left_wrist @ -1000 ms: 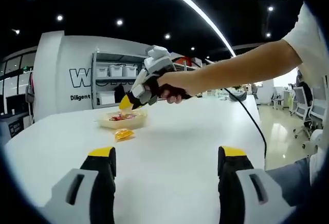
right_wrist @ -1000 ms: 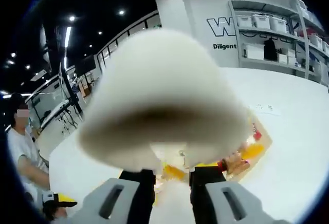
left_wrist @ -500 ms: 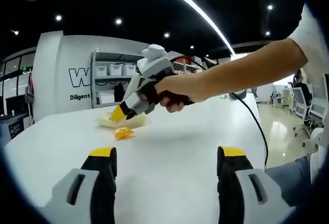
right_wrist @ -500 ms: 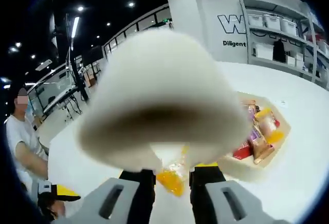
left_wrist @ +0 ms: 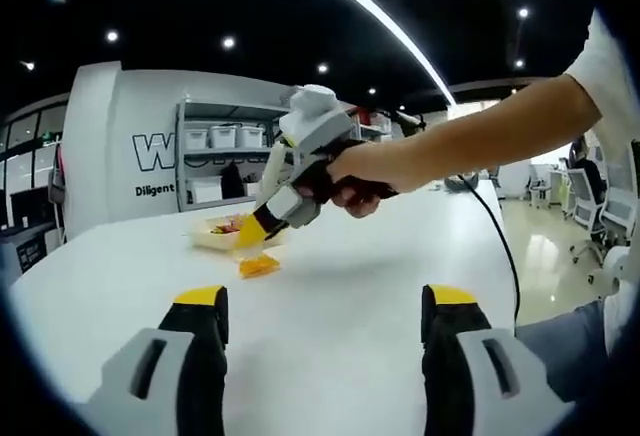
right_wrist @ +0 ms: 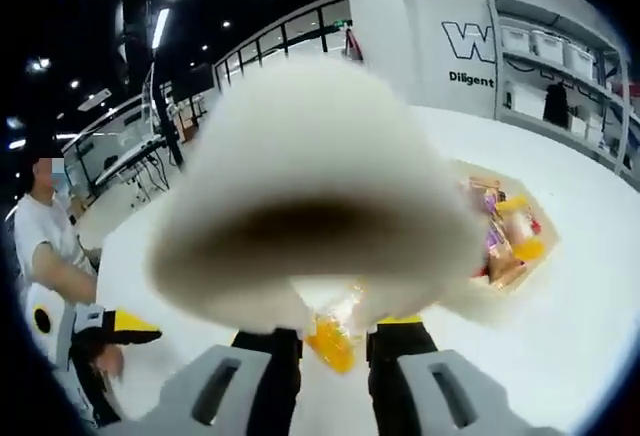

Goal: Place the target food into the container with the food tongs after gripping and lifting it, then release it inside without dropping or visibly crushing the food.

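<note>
A small orange food packet [left_wrist: 259,264] lies on the white table just in front of the shallow container [left_wrist: 213,240], which holds several coloured snack packets. A hand holds my right gripper [left_wrist: 268,224] tilted down, right above the orange packet. In the right gripper view its jaws [right_wrist: 334,328] are shut on the white food tongs [right_wrist: 310,186], whose blurred body blocks the middle. The orange packet [right_wrist: 328,346] shows just below, the container [right_wrist: 512,241] to the right. Whether the tongs touch the packet is hidden. My left gripper [left_wrist: 320,308] stands open and empty over bare table.
The white table [left_wrist: 340,256] runs wide around the container. A black cable [left_wrist: 495,231] trails off the right gripper. A shelf with white bins [left_wrist: 225,138] and a lettered wall stand behind. A person [right_wrist: 45,246] shows at the left, beside my left gripper [right_wrist: 105,331].
The right gripper with the tongs has swung from over the container forward and down to the orange packet. The left gripper has stayed still and open.
</note>
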A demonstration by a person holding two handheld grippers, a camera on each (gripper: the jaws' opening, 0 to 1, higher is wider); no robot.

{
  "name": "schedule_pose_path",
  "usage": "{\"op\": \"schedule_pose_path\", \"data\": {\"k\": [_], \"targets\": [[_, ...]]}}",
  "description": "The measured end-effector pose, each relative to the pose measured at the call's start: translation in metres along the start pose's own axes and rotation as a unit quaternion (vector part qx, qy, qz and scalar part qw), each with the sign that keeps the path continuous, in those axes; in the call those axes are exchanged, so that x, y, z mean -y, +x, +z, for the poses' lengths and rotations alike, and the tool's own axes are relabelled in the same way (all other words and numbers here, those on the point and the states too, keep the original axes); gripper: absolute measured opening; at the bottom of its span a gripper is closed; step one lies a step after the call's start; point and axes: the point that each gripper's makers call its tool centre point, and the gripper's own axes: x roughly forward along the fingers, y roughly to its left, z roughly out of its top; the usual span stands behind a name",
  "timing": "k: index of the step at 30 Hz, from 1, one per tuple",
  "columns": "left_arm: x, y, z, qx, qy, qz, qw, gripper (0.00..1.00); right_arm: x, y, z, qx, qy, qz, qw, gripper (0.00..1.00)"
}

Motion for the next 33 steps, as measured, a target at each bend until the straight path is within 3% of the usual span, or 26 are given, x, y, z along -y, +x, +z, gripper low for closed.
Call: {"op": "schedule_pose_path", "data": {"k": [3, 7, 11, 14, 18, 24, 27, 29, 33], "targets": [[0.002, 0.0, 0.0, -0.001, 0.002, 0.0, 1.0, 0.77, 0.01, -0.013, -0.005, -0.013, -0.02, -0.016, 0.9996, 0.18], [0.003, 0.0, 0.0, -0.003, 0.005, -0.001, 1.0, 0.77, 0.018, -0.025, -0.003, 0.002, -0.027, -0.026, 0.9993, 0.19], [0.004, 0.0, 0.0, -0.004, 0.007, -0.002, 1.0, 0.76, 0.026, -0.037, -0.017, -0.009, -0.045, -0.041, 0.9981, 0.19], [0.003, 0.0, -0.001, -0.006, 0.009, -0.001, 0.9999, 0.76, 0.027, -0.042, -0.03, -0.02, -0.036, -0.035, 0.9986, 0.19], [0.003, 0.0, -0.001, -0.007, 0.011, 0.0, 0.9999, 0.76, 0.031, -0.044, -0.035, -0.019, -0.031, -0.04, 0.9985, 0.19], [0.005, -0.001, 0.0, -0.006, 0.013, 0.001, 0.9999, 0.75, 0.04, -0.044, -0.034, -0.014, -0.029, -0.057, 0.9978, 0.19], [0.004, -0.001, 0.0, -0.008, 0.014, 0.002, 0.9999, 0.75, 0.054, -0.045, -0.032, -0.006, -0.008, -0.084, 0.9964, 0.19], [0.004, -0.001, 0.0, -0.008, 0.014, 0.001, 0.9999, 0.75, 0.049, -0.045, -0.027, 0.01, 0.024, -0.059, 0.998, 0.19], [0.004, -0.001, -0.001, -0.008, 0.016, 0.0, 0.9998, 0.74, 0.048, -0.048, -0.014, 0.025, 0.043, -0.048, 0.9976, 0.2]]}}
